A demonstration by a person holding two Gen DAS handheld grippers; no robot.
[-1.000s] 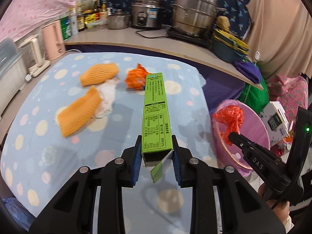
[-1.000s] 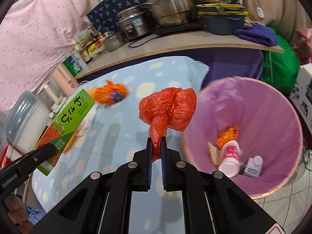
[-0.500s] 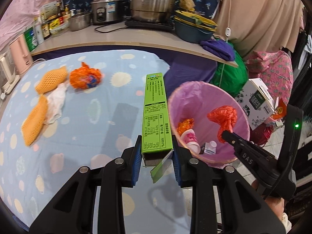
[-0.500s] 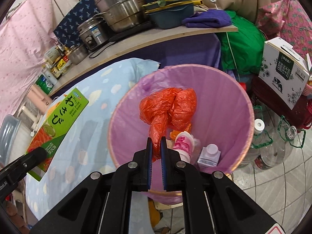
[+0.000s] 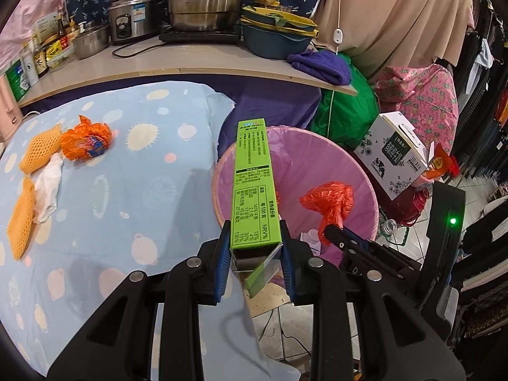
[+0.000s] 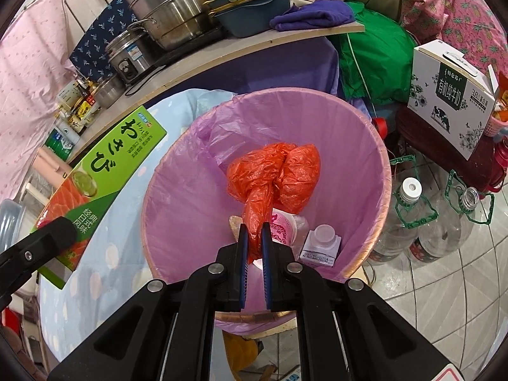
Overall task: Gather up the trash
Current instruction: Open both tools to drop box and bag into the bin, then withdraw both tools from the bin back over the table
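My left gripper (image 5: pixel 254 233) is shut on a long green wasabi box (image 5: pixel 254 187), held level with its far end over the rim of the pink-lined trash bin (image 5: pixel 358 171). The box also shows in the right wrist view (image 6: pixel 104 174). My right gripper (image 6: pixel 254 236) is shut on the tail of a crumpled red plastic bag (image 6: pixel 276 174), held above the bin's (image 6: pixel 177 209) opening. The bag also shows in the left wrist view (image 5: pixel 330 198). A pink cup (image 6: pixel 282 227) and a small white carton (image 6: pixel 320 244) lie in the bin.
On the blue dotted tablecloth (image 5: pixel 127 197) lie an orange wrapper (image 5: pixel 85 141), two orange foam nets (image 5: pixel 39 149) and a white tissue (image 5: pixel 47 187). A shelf with pots (image 5: pixel 203 0) runs behind. A milk carton box (image 5: pixel 393 163) and plastic bottles (image 6: pixel 409 222) stand right of the bin.
Both grippers have swung right from over the table to the bin. The red bag now hangs over the bin's opening and the green box reaches over its rim.
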